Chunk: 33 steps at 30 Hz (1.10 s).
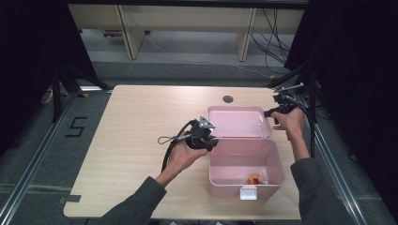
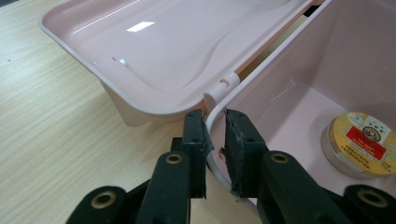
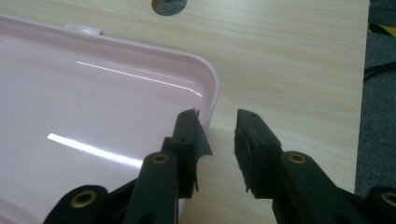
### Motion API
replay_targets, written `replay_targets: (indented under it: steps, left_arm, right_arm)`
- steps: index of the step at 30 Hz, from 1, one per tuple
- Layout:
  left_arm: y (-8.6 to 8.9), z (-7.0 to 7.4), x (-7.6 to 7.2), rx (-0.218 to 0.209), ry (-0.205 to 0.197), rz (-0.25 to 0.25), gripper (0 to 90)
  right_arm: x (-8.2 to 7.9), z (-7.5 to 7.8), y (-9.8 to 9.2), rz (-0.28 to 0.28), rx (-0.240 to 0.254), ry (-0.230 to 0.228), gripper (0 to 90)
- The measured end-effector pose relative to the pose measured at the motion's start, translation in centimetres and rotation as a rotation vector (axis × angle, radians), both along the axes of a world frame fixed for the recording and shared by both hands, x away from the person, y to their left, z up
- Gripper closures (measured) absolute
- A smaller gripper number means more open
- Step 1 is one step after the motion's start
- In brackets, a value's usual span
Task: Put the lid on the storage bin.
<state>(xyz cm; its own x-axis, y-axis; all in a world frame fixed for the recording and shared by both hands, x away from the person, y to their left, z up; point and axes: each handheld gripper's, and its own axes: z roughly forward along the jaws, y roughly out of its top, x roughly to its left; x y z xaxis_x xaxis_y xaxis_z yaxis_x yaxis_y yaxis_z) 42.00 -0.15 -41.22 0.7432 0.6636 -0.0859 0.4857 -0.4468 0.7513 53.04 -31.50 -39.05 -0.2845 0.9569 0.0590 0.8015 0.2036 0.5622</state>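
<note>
An open pink plastic box [image 1: 278, 161] stands on the table, its lid [image 1: 237, 122] lying back behind it. A round yellow and red tin [image 2: 362, 142] rests on the box floor [image 1: 256, 179]. My left gripper [image 2: 215, 121] is shut on the box's left wall at the rim, near the hinge, one jaw inside and one outside; from above it sits at the box's back left corner [image 1: 211, 143]. My right gripper [image 3: 217, 123] is at the lid's [image 3: 93, 107] far right corner [image 1: 273, 112]. Its jaws stand apart, and the lid's rim lies by the inner jaw with a gap left.
The wooden table [image 1: 141, 122] has a round cable hole [image 1: 228, 99] behind the lid. A white latch [image 1: 248, 192] hangs on the box's front. The table's right edge runs close beside the right hand, with dark floor and cables beyond it.
</note>
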Motion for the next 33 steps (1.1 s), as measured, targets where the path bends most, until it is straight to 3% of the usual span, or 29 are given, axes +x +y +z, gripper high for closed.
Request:
replay_targets:
  steps: [2, 7, 17, 18, 19, 26, 29, 30, 32, 33]
  left_arm:
    - [0.0, 0.0, 0.0, 0.000, -0.001, -0.001, 78.0]
    - [0.0, 0.0, 0.0, -0.002, -0.003, 0.000, 78.0]
    - [-0.1, -0.1, 0.0, -0.008, -0.010, -0.006, 78.0]
    - [-0.1, -0.1, 0.0, -0.008, -0.011, -0.007, 78.0]
    - [-0.1, -0.1, 0.0, -0.005, -0.013, -0.005, 77.9]
    - [-0.1, -0.1, 0.0, -0.003, -0.019, -0.004, 78.0]
    - [-0.2, -0.1, 0.0, -0.008, -0.019, -0.009, 78.0]
    - [-0.2, -0.1, 0.0, -0.008, -0.019, -0.009, 78.0]
    - [-0.1, -0.1, 0.0, -0.008, -0.022, -0.009, 78.0]
    - [-0.1, -0.2, -0.1, -0.011, -0.024, -0.005, 78.0]
  right_arm:
    - [0.2, -0.1, 0.2, -0.018, 0.014, 0.024, 70.5]
    - [0.6, -0.5, 0.4, -0.002, -0.003, 0.025, 72.7]
    - [1.0, -1.1, 1.1, -0.053, 0.012, 0.056, 78.4]
    - [1.1, -1.2, 0.9, -0.034, -0.010, 0.046, 78.5]
    - [1.0, -1.1, 1.1, -0.045, 0.003, 0.064, 78.5]
    - [1.2, -1.4, 1.3, -0.039, -0.023, 0.047, 81.6]
    - [1.0, -1.1, 1.6, -0.085, 0.009, 0.054, 83.1]
    - [1.1, -1.0, 1.3, -0.044, -0.028, 0.032, 83.4]
    - [0.8, -0.7, 1.8, -0.086, -0.011, 0.043, 83.9]
    - [0.8, -0.6, 1.6, -0.066, -0.031, 0.012, 84.2]
